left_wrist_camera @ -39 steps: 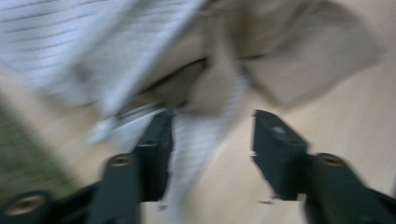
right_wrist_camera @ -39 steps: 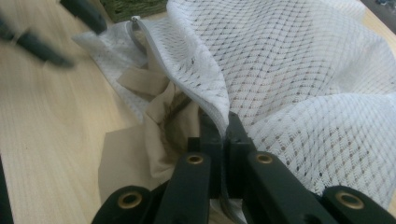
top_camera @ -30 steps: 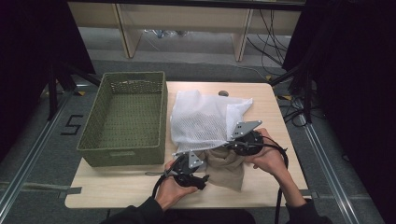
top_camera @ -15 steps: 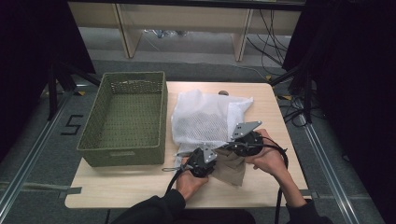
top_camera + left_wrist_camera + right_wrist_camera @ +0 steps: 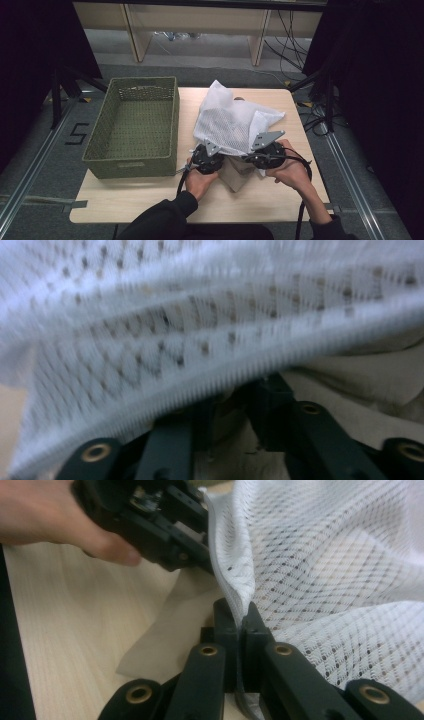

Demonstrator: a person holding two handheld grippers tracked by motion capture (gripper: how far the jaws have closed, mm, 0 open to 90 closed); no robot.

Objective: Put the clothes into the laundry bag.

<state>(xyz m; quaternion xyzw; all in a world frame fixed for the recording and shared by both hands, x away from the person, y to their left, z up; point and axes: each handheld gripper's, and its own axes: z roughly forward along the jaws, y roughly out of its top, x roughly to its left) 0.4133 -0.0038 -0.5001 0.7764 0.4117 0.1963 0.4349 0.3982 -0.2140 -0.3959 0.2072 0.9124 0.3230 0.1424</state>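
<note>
A white mesh bag [image 5: 232,122] lies bunched on the table over a beige cloth [image 5: 237,175]. My right gripper [image 5: 242,625] is shut on the bag's hemmed edge; from above it [image 5: 263,152] sits at the bag's near right side. My left gripper [image 5: 210,152] is close beside it at the bag's near left edge. In the left gripper view its jaws [image 5: 230,395] stand a little apart after just opening. The blurred hem [image 5: 165,410] crosses over their tips and beige cloth [image 5: 350,380] shows between and behind them. The left gripper [image 5: 150,520] also appears at the top of the right gripper view.
A green woven basket [image 5: 132,127] stands empty at the table's left, close to the left hand. The wooden table [image 5: 125,200] has bare room along its near edge. Cables trail from both grippers toward the person.
The left hand has moved right, from the near edge to the bag's hem beside the right gripper. The bag's far corner now stands up higher. The right gripper has stayed put.
</note>
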